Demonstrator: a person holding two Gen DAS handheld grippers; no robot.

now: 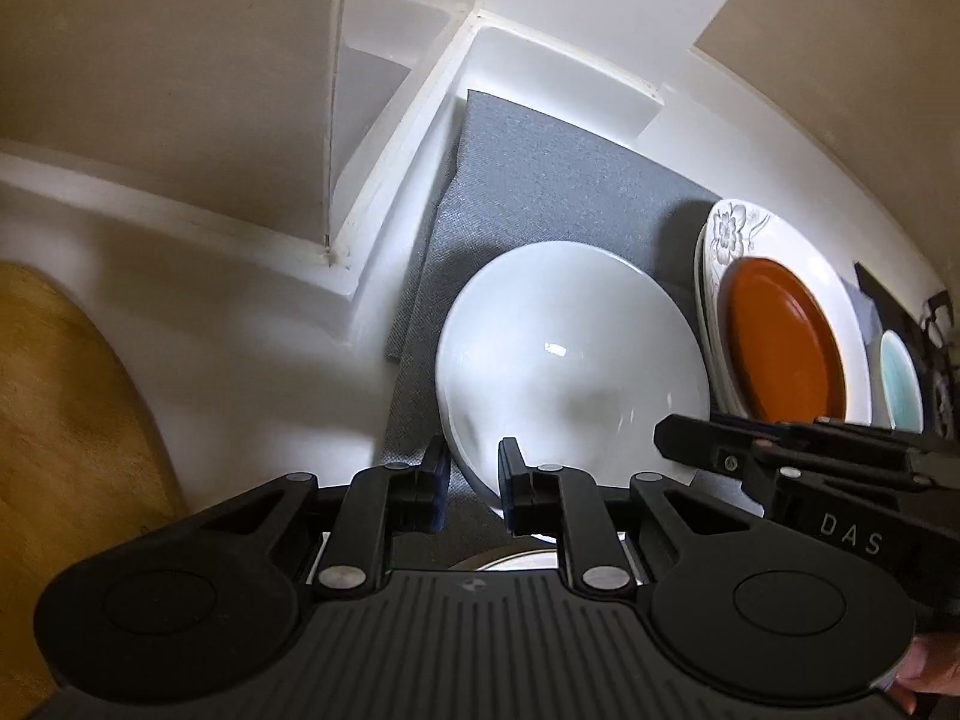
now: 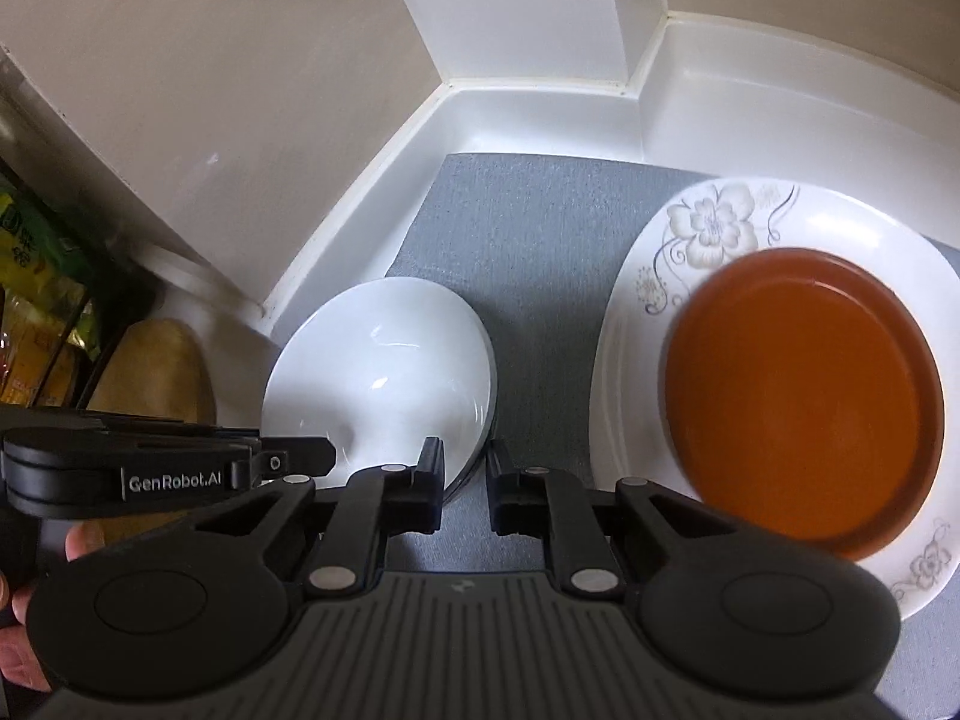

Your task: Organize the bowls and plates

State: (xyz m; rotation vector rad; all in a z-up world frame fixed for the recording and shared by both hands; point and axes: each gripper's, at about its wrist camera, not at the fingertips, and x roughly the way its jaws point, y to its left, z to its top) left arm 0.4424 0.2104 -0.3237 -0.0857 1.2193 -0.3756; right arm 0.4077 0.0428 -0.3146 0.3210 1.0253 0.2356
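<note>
I see my left gripper (image 1: pixel 474 480) at the bottom middle of the left wrist view. Its jaws sit on both sides of the near rim of a white bowl (image 1: pixel 570 360), one finger outside and one inside. They look closed on the rim, so the bowl is held. The bowl fills the middle of that frame, over a gray mat (image 1: pixel 540 180). Under its near edge I see a bit of another round rim, but I cannot tell what it is.

My right gripper (image 2: pixel 465 480) is at the bottom middle of the right wrist view. Its jaws are a little apart and hold nothing. Only the gray mat shows between them. The white bowl is just to the left of them in that frame, and the left finger is right beside its rim.

To the right in both views is a big white plate with gray flowers (image 2: pixel 708 228). An orange plate (image 2: pixel 798 396) lies on top of it. It looks a bit blurry.

At the far right of the left wrist view is a small light blue dish (image 1: pixel 900 378).

The mat lies on a white table (image 2: pixel 540 120) with a raised white edge. A yellow wooden board (image 1: pixel 60 420) is at the left edge of the left wrist view.
</note>
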